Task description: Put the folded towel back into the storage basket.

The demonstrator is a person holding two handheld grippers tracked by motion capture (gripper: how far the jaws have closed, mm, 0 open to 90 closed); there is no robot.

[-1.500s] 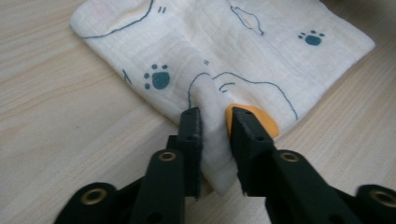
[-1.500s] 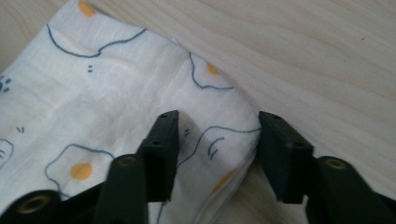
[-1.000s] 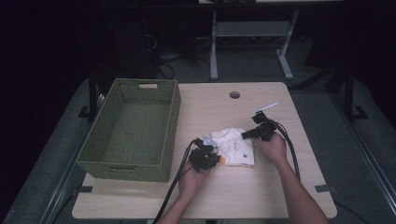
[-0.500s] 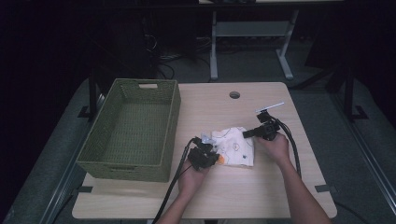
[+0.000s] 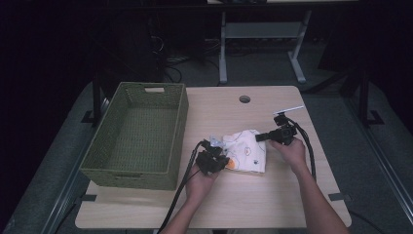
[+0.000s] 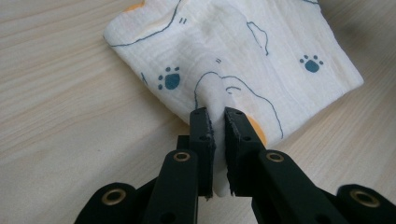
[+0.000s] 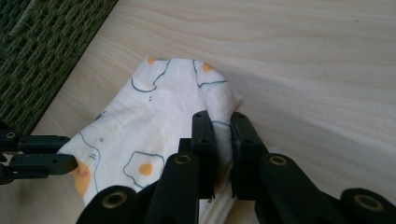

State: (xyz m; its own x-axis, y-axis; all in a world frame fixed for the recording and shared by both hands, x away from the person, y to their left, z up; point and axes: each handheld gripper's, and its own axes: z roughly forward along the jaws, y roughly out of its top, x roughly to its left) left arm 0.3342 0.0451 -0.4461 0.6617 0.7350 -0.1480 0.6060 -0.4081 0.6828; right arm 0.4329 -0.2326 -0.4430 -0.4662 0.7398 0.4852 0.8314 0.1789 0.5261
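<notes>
A white printed cloth [image 5: 246,151] with paw and fried-egg patterns lies crumpled on the wooden table [image 5: 229,209], just right of the basket. My left gripper [image 5: 214,161] is shut on a pinched fold at the cloth's near left edge; in the left gripper view the cloth [image 6: 243,60] bunches between the jaws of the left gripper [image 6: 218,114]. My right gripper [image 5: 263,137] is shut on the cloth's right edge. In the right gripper view the right gripper [image 7: 219,119] clamps a raised fold of the cloth [image 7: 154,121], and the left gripper's jaws [image 7: 42,156] show at the far left.
A green woven basket [image 5: 141,134] stands on the left half of the table, its wall [image 7: 42,51] close to the cloth. A round cable hole [image 5: 244,99] sits near the far edge. Cables trail from both grippers toward the near edge.
The right gripper has shifted slightly right and back while holding the cloth, stretching it a little. The left gripper has stayed on the cloth's left edge.
</notes>
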